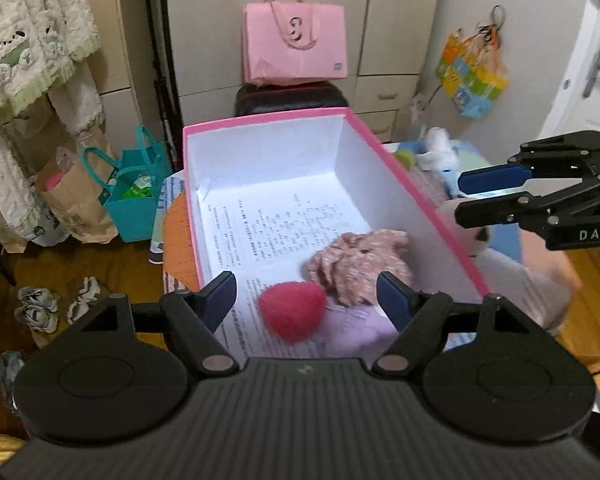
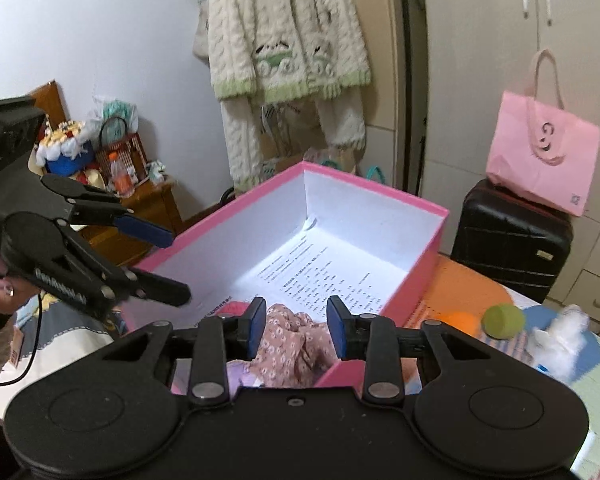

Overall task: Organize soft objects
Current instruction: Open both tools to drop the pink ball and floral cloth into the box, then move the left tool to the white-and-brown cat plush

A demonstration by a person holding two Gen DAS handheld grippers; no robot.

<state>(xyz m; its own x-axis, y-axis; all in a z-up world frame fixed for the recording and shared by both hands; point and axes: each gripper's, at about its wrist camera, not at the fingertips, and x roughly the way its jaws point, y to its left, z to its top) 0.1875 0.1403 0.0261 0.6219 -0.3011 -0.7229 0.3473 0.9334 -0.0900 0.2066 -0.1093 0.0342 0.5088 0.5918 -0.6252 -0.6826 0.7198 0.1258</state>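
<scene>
A pink box (image 1: 412, 192) with white walls stands on the table, a printed sheet covering its floor. At its near end lie a red felt ball (image 1: 292, 312), a crumpled floral pink cloth (image 1: 360, 268) and a lilac cloth (image 1: 352, 328). My left gripper (image 1: 306, 300) hovers open above the ball and cloths, nothing pressed between its pads. My right gripper (image 2: 296, 320) is open over the near corner of the box (image 2: 428, 256), with the floral cloth (image 2: 296, 344) lying loose below its fingers. It also shows from the side as the right gripper (image 1: 488, 196), beyond the box's right wall.
A green ball (image 2: 504, 321) and a white plush toy (image 2: 560, 340) lie on the table right of the box. A pink paper bag (image 1: 296, 44) sits on a black suitcase (image 2: 512, 236) behind. A teal bag (image 1: 132, 200), a brown paper bag and shoes (image 1: 40, 304) are on the floor at left.
</scene>
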